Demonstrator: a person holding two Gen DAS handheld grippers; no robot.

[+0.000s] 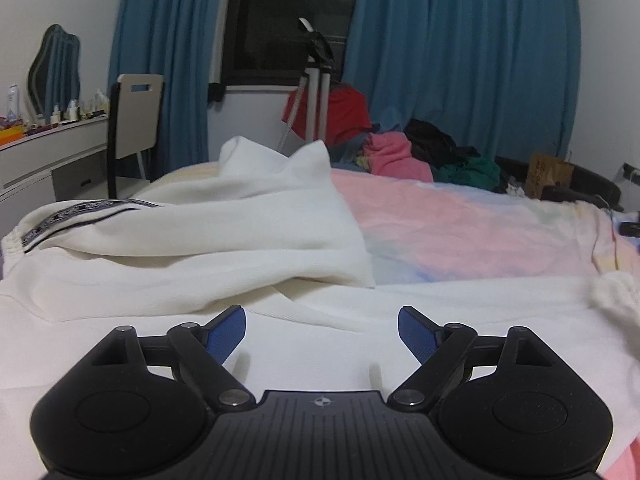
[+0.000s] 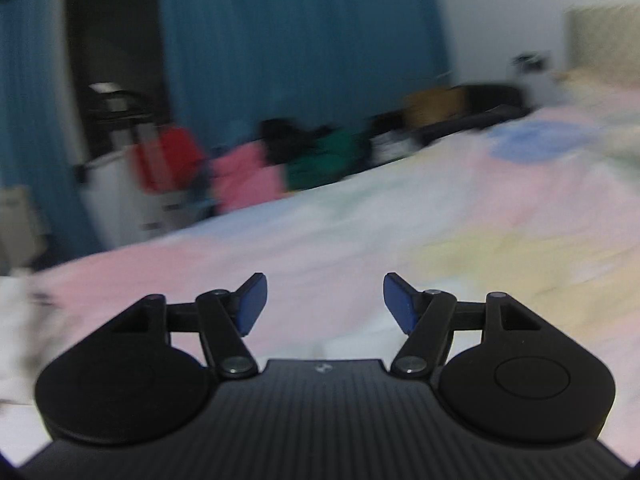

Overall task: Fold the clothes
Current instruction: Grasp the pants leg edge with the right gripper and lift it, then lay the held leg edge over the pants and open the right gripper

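1. Here the white garment lies spread across the near part of the bed, with one portion (a sleeve or side panel, with a dark patterned band near its cuffed end) turned over onto the rest of the cloth, so that one fold at least is in place.
2. How far the folding stands is only partly settled: the laid-over part fits a garment midway through its folds, yet the wide flat stretch of white under the left gripper is not a compact bundle, so folding looks left to do.
3. The left gripper hangs low over that white cloth, its blue pads wide apart and holding nothing.
4. The right gripper is likewise spread and empty, over the pastel bedcover to the right; that view is blurred, and the garment shows only as a pale smear at its left edge.
5. Farther off, a heap of other clothes (red, pink, black, green) sits at the bed's far edge, seemingly unfolded.
6. Beyond stand a tripod, blue curtains, a chair and a cluttered tabletop; nothing blocks the garment itself.
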